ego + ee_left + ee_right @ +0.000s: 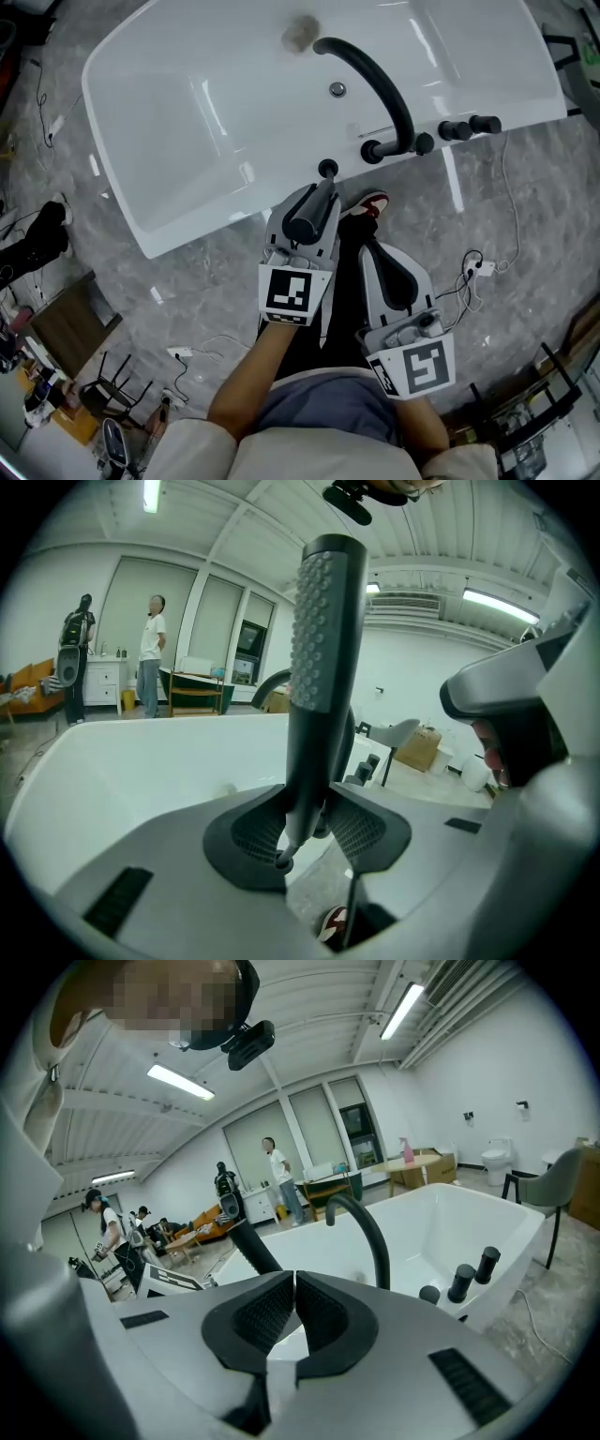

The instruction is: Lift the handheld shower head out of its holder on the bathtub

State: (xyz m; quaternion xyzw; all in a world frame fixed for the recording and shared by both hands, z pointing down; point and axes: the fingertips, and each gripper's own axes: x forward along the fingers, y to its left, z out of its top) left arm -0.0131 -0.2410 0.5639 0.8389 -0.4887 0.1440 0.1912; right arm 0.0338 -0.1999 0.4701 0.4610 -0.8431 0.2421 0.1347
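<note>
My left gripper (pixel 305 829) is clamped on the handheld shower head (pixel 323 639), with both pads pressing its lower shaft. In the left gripper view the dark grey wand stands upright between the jaws. Its nubbed spray face shows on its left side, and its narrow lower end shows just below the pads.

In the head view this gripper sits at the near rim of the bathtub (pixel 178 112), over the grey floor just outside it. The wand's far end points at the small round black holder (pixel 327 169) on that rim, and I cannot tell whether the 2 touch.

My right gripper (pixel 292 1309) has its jaws pressed together with nothing between them. It hangs outside the bathtub, farther from the rim than the left one.

On the bathtub's near rim, right of the holder, a black curved spout (pixel 375 75) rises and arches over the basin. 3 black knobs (pixel 455 130) stand in a row on the rim beside the spout's base.

A red-and-white shoe (pixel 373 202) rests on the floor just outside the bathtub's near rim, between my 2 grippers. Beyond the bathtub's far side, 2 people (pixel 150 653) stand near the windows.
</note>
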